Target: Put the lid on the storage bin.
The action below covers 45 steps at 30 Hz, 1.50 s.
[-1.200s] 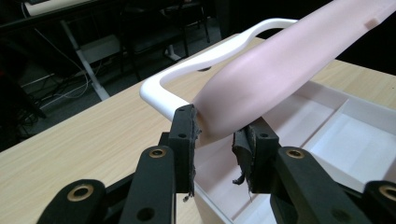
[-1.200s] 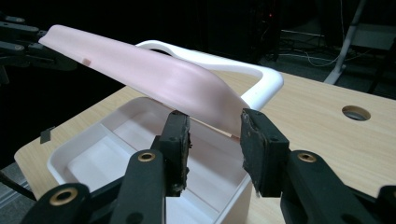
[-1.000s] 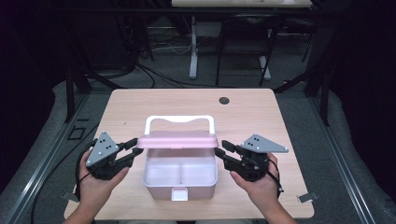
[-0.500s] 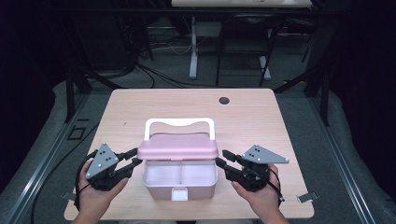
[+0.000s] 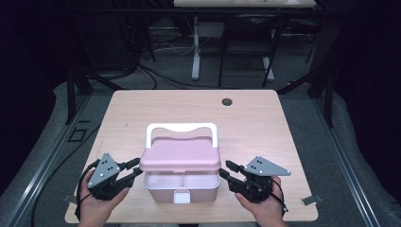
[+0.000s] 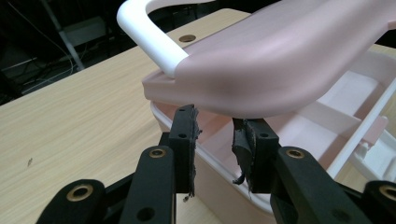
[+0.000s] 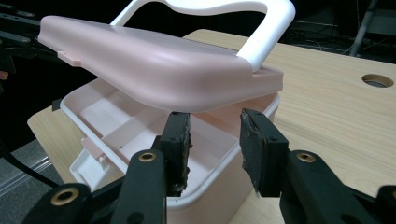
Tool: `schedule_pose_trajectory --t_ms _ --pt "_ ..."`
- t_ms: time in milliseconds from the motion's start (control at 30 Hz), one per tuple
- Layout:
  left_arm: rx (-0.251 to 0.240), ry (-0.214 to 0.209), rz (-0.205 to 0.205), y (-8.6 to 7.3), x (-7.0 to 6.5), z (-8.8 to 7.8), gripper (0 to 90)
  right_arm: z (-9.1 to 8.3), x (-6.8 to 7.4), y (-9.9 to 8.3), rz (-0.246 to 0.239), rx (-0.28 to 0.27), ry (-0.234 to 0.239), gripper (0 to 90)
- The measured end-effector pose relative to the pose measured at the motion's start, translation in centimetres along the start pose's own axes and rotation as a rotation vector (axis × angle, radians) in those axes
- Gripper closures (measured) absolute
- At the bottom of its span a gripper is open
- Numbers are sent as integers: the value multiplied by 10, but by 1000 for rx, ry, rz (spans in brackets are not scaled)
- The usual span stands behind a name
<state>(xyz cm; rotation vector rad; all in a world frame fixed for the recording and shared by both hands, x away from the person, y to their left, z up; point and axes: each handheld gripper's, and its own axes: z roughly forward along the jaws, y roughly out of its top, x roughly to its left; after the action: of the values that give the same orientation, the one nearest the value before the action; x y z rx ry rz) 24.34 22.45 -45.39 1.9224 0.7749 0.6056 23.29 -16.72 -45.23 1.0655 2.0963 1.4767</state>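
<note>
A pale pink storage box [image 5: 182, 187] with divided compartments stands near the table's front edge. Its pink lid [image 5: 182, 157] hangs tilted and part-way raised above it, with the white handle [image 5: 182, 127] lying toward the back. My left gripper [image 5: 136, 166] is at the box's left side, its open jaws just under the lid's edge [image 6: 280, 60] and beside the box rim [image 6: 219, 163]. At the right side my right gripper [image 5: 226, 169] is open in the same way, under the lid [image 7: 154, 70] and over the box wall [image 7: 210, 186]. Nothing is pinched by either.
The wooden table [image 5: 265, 132] has a round cable hole [image 5: 227, 101] at the back right. Small metal clips sit at its front corners [image 5: 309, 200]. Dark frames, stands and cables crowd the floor behind the table.
The lid has come down from steeply raised to nearly level over the box. Both hands have sunk with it and drawn toward the table's front edge.
</note>
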Motion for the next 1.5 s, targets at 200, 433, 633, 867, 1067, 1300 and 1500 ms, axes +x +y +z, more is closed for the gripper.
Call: schedule_pose_trajectory --t_ms 200,433,633,867,1067,1300,1500 --pt "11 -5 -11 -7 0 0 710 -1 0 -7 6 0 8 661" --pt "20 -14 -20 -12 0 0 731 -1 0 -12 -2 18 7 660" --pt "32 -22 -23 -15 0 0 733 -1 0 -16 -1 14 6 658" --pt "44 -34 -40 -17 2 0 732 -1 -1 -19 10 35 15 652" --pt "52 -39 -55 -20 4 2 736 1 -4 -20 13 46 23 645" --pt "65 -34 -69 -24 2 0 732 0 -4 -23 10 69 18 645" --pt "67 -29 -73 -27 3 -3 732 -3 -9 -25 37 59 20 643"
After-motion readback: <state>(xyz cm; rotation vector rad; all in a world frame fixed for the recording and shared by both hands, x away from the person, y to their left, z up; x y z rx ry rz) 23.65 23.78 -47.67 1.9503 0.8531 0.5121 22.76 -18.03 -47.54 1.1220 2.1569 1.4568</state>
